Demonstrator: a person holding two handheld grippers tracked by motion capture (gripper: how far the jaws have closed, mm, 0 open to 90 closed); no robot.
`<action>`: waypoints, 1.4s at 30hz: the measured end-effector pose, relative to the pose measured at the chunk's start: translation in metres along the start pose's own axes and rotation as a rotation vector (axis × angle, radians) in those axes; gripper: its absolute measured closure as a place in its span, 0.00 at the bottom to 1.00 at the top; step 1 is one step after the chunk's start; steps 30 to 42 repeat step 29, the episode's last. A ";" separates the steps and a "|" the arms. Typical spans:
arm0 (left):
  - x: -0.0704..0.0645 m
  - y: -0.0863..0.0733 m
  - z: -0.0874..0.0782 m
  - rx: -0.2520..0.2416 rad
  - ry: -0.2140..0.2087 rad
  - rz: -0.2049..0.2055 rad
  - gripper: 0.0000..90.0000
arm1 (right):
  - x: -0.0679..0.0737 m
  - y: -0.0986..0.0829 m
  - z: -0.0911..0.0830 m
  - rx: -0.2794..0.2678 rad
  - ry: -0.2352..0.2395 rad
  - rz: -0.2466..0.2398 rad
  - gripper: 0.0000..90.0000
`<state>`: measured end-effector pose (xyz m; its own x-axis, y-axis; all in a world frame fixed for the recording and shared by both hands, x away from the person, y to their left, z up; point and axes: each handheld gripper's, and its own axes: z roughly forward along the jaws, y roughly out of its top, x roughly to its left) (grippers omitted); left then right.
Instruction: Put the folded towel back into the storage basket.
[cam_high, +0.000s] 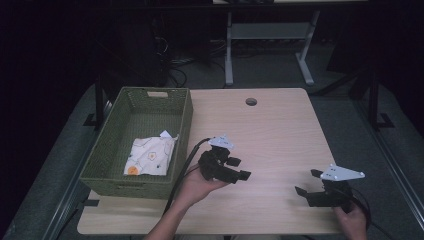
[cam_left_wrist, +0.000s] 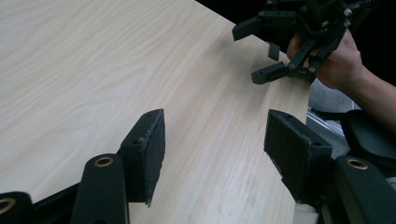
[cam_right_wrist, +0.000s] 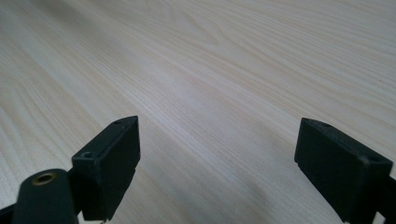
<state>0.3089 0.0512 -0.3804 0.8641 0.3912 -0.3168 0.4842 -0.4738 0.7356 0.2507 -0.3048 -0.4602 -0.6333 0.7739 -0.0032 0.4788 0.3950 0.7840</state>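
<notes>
Green woven basket (cam_high: 186, 125) sits at the far left of the bench (cam_high: 280, 130), and a folded white cloth (cam_high: 150, 156) printed with small orange shapes lies flat in its near half, seemingly put away for tidiness. Both claws hover over bare wood to the right of it, apparently idle between moves. Left claw (cam_high: 239, 168) is just right of the basket, jaws spread wide, holding and touching nothing. Right claw (cam_high: 309, 182) waits near the right front corner, jaws equally wide apart and empty, well clear of the cloth.
</notes>
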 end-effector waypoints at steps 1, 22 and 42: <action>0.000 -0.001 0.002 0.003 -0.001 0.001 0.44 | 0.000 0.000 0.000 0.000 0.000 0.001 0.15; -0.025 -0.037 0.017 -0.024 0.026 0.059 0.38 | 0.005 0.000 -0.001 0.010 0.000 -0.012 0.15; -0.027 -0.056 0.015 -0.035 0.047 0.046 0.34 | 0.007 0.001 -0.002 0.006 -0.005 -0.033 0.15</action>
